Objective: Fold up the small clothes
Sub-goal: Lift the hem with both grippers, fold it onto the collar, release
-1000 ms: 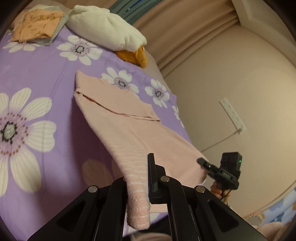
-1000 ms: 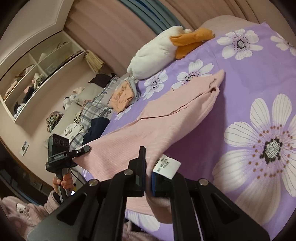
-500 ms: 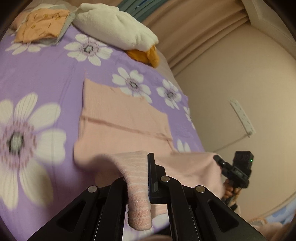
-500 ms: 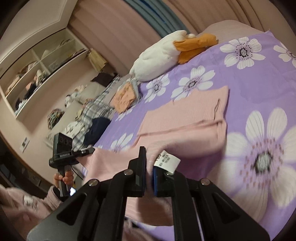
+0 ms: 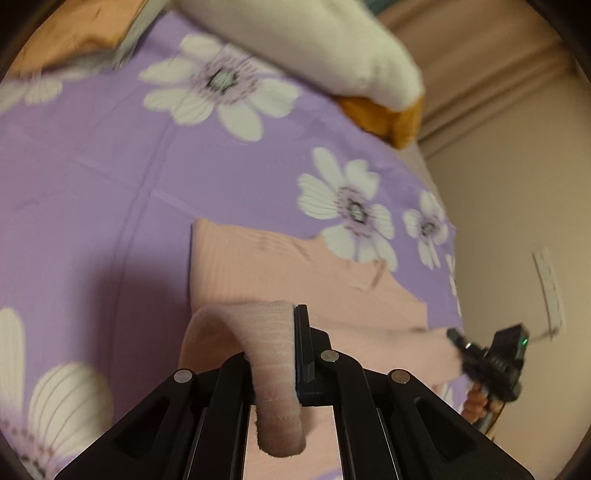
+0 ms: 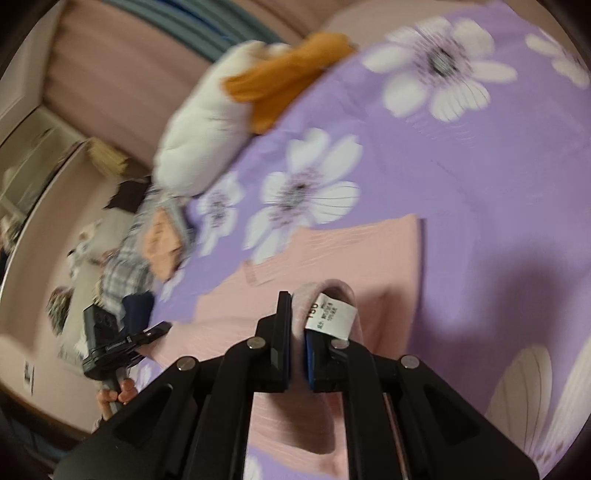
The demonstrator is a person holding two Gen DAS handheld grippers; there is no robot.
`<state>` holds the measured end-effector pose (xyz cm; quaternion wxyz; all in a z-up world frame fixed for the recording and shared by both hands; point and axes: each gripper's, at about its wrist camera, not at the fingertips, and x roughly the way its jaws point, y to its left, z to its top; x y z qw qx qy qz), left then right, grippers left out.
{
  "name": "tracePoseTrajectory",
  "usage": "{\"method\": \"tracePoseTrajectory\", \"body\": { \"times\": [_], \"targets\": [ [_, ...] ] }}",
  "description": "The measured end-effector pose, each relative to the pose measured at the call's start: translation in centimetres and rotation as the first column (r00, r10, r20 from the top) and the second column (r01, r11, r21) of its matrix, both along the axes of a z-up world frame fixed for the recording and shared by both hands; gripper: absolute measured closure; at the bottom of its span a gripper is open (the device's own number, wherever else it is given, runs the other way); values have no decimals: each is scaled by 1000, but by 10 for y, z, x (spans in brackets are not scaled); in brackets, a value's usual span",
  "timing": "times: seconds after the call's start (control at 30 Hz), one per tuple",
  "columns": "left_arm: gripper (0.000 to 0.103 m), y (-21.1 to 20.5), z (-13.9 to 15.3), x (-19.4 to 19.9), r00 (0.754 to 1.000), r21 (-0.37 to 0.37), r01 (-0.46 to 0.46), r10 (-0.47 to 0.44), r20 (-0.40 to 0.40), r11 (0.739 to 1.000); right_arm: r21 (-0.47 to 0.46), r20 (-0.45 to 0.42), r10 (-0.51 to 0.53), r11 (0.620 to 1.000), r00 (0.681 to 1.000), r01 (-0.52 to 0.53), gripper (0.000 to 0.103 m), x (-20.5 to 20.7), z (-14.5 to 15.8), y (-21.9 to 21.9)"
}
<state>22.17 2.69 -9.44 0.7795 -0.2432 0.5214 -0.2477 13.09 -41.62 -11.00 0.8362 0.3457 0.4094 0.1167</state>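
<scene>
A pink ribbed garment [image 5: 258, 273] lies on the purple flowered bedsheet [image 5: 110, 177]; it also shows in the right wrist view [image 6: 351, 251]. My left gripper [image 5: 291, 354] is shut on one corner of its hem, which drapes over the fingers. My right gripper [image 6: 297, 332] is shut on the other corner, where a white care label [image 6: 330, 317] sticks up. Both held corners are carried over the garment's far part, low above it. Each gripper shows in the other's view, the right one [image 5: 491, 354] and the left one [image 6: 110, 339].
A white and orange plush pillow [image 5: 317, 48] lies at the head of the bed. Folded orange clothes [image 5: 74, 33] sit at the far left corner. Plaid and dark clothes [image 6: 125, 266] are piled beside the bed. A wall [image 5: 517, 221] with a socket is on the right.
Both grippers have moved forward over the bed with the hem, doubling the garment over itself; the near half has lifted off the bed edge and now lies over the far half.
</scene>
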Motion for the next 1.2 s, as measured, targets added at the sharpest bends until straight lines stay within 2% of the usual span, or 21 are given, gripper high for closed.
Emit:
{"method": "tracePoseTrajectory", "body": {
  "times": [0.13,0.2,0.23,0.27,0.3,0.33,0.37,0.4,0.5,0.6,0.7,0.77,0.83,0.9,0.97,1.1,1.2],
  "targets": [
    [103,-3,-23,20,995,-2,-18,17,-99,1000,6,-103,-11,1000,995,11,94,20,-24,-4],
    [103,-2,-28,25,988,-15,-14,11,-151,1000,29,-142,-8,999,990,12,90,24,-29,-6],
    [93,0,-30,28,984,-33,-15,9,-180,999,51,-159,-10,999,987,18,88,26,-31,-9],
    [73,1,-31,30,980,-59,-17,5,-201,998,89,-179,-14,996,984,31,83,27,-33,-12],
    [61,4,-32,33,975,-112,-17,-9,-223,994,127,-190,-15,991,982,39,74,28,-34,-15],
    [42,7,-32,35,970,-157,-27,-13,-244,987,175,-194,-14,983,981,48,69,29,-35,-18],
    [38,11,-30,38,968,-169,-55,11,-249,984,201,-196,-15,978,980,55,58,31,-34,-19],
    [38,14,-27,42,969,-161,-74,33,-244,984,241,-196,-24,968,980,72,54,33,-34,-22],
    [38,27,-24,54,967,-157,-144,105,-233,977,310,-193,-82,940,978,140,51,40,-33,-33],
    [38,41,-27,64,955,-149,-228,191,-225,962,260,-156,-141,949,978,178,51,48,-27,-42],
    [38,51,-25,63,950,-92,-263,240,-201,960,221,-144,-183,952,972,212,51,48,-22,-48],
    [38,52,-19,51,966,-59,-220,208,-156,974,181,-112,-167,966,980,185,51,39,-12,-48],
    [38,49,-13,38,979,24,-175,177,-102,984,119,-72,-136,982,988,144,51,30,-2,-42],
    [38,45,-5,14,992,103,-121,125,-32,987,5,-31,-106,994,994,106,51,7,11,-38],
    [38,36,1,-11,998,177,-70,67,20,982,-49,-20,-63,997,998,62,51,-11,13,-34],
    [38,16,5,-60,994,269,19,-46,94,963,-173,-21,31,984,999,-34,53,-65,10,-16],
    [38,1,3,-95,985,300,71,-114,128,951,-206,-35,79,975,996,-84,59,-91,-2,-4]
  ]
}}
